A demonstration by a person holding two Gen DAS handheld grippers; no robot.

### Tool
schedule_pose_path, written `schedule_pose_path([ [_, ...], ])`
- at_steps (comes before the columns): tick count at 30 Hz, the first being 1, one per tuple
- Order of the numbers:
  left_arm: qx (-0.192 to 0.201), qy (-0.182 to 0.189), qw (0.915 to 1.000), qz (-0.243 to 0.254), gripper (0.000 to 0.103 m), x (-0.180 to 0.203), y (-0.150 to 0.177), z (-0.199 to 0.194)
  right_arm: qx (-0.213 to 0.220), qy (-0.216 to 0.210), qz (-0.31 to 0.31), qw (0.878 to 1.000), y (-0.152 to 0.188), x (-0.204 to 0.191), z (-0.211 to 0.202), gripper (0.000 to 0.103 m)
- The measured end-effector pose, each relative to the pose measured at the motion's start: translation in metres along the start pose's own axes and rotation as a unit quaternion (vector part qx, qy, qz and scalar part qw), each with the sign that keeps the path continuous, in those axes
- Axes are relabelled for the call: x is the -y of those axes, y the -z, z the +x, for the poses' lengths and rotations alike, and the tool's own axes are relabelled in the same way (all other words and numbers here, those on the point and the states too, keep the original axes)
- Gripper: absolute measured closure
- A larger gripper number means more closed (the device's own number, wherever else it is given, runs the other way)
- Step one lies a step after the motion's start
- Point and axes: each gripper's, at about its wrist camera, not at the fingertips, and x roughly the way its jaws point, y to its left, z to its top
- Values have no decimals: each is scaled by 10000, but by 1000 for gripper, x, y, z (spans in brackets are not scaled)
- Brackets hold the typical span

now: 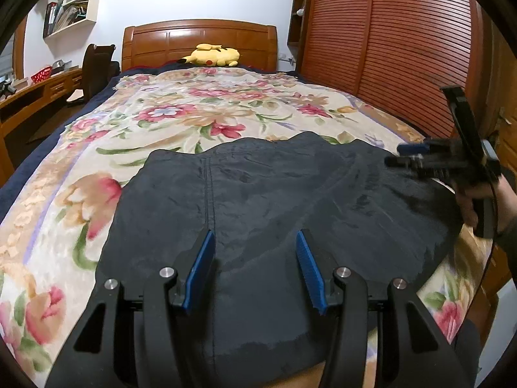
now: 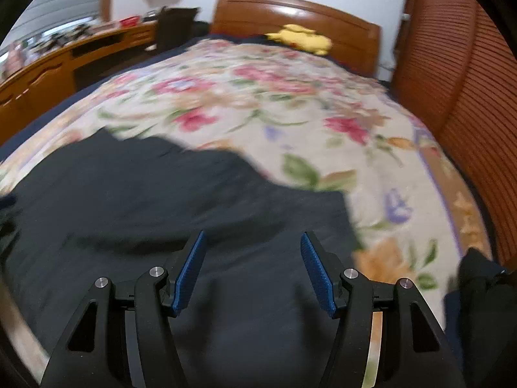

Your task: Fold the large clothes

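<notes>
A large dark navy garment [image 1: 258, 200] lies spread on the floral bedspread [image 1: 181, 113], with a stitched seam running down its left part. My left gripper [image 1: 255, 242] hovers over its near half, open, nothing between the blue pads. In the left wrist view my right gripper [image 1: 407, 158] shows blurred at the garment's right edge, held by a hand [image 1: 471, 200]. In the right wrist view the right gripper [image 2: 253, 242] is open over the garment [image 2: 161, 210], its pads apart and empty. That view is motion-blurred.
A yellow plush toy [image 1: 211, 55] lies by the wooden headboard [image 1: 200, 42]. A slatted wooden wardrobe [image 1: 387, 48] lines the bed's right side. A wooden desk [image 1: 38, 93] and a dark chair [image 1: 97, 71] stand on the left, with wall shelves [image 1: 74, 3] above.
</notes>
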Motion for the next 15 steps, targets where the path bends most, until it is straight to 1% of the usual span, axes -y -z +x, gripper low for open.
schedule_pose_path([
  [3,4,-3,10000,62,51,1,1,-2,-53,-187,-86,9998,12,-28,-2,41],
  [6,6,-20,10000,47,51,-1,1,-4,-61,-290,-182,9994,16,-48,-5,41],
  [8,-6,-36,10000,36,51,-3,3,-4,-4,-342,-239,9991,15,-60,-8,41],
  [11,-132,-139,9998,54,51,-7,8,-1,21,-501,-227,9985,9,-75,-4,41],
  [15,-309,-219,9993,24,51,-15,17,3,-186,-592,-383,9973,1,-99,15,41],
])
